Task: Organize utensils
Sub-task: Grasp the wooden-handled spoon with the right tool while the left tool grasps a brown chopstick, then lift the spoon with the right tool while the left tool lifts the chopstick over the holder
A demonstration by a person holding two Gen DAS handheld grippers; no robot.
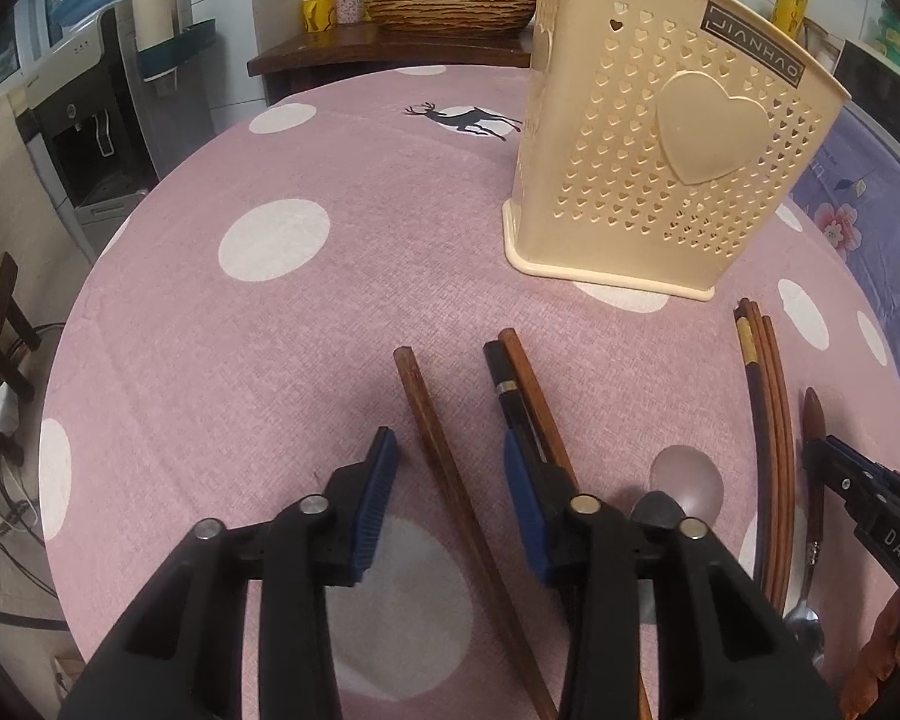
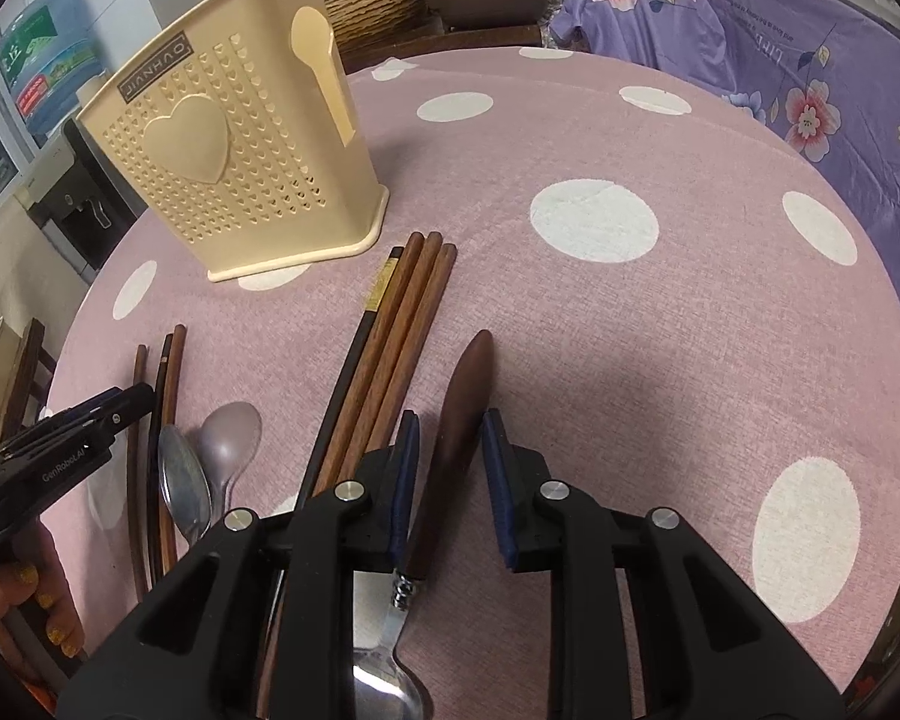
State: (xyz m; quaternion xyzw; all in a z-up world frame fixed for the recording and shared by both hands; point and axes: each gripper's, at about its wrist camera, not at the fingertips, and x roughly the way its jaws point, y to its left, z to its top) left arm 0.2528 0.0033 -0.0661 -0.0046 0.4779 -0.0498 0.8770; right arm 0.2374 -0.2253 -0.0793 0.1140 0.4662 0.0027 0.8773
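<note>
A beige heart-pierced utensil holder (image 1: pixel 660 138) (image 2: pixel 240 162) stands upright on the pink dotted tablecloth (image 1: pixel 282 312). My left gripper (image 1: pixel 450 441) is open, straddling a single brown chopstick (image 1: pixel 426 420). Its right finger lies over a black and a brown chopstick (image 1: pixel 519 396). My right gripper (image 2: pixel 450 420) is open around the wooden handle of a metal spoon (image 2: pixel 462 396); pink cloth shows beside the handle. A bundle of chopsticks (image 2: pixel 390 330) lies left of it. A steel spoon (image 2: pixel 183 480) and a translucent spoon (image 2: pixel 228 438) rest between the grippers.
A woven basket (image 1: pixel 450 0) sits on a wooden shelf behind the table. A water dispenser (image 1: pixel 84 120) stands at the left and a purple floral cloth (image 2: pixel 780 60) at the right. A person's hand (image 2: pixel 42 588) holds the left gripper (image 2: pixel 129 399).
</note>
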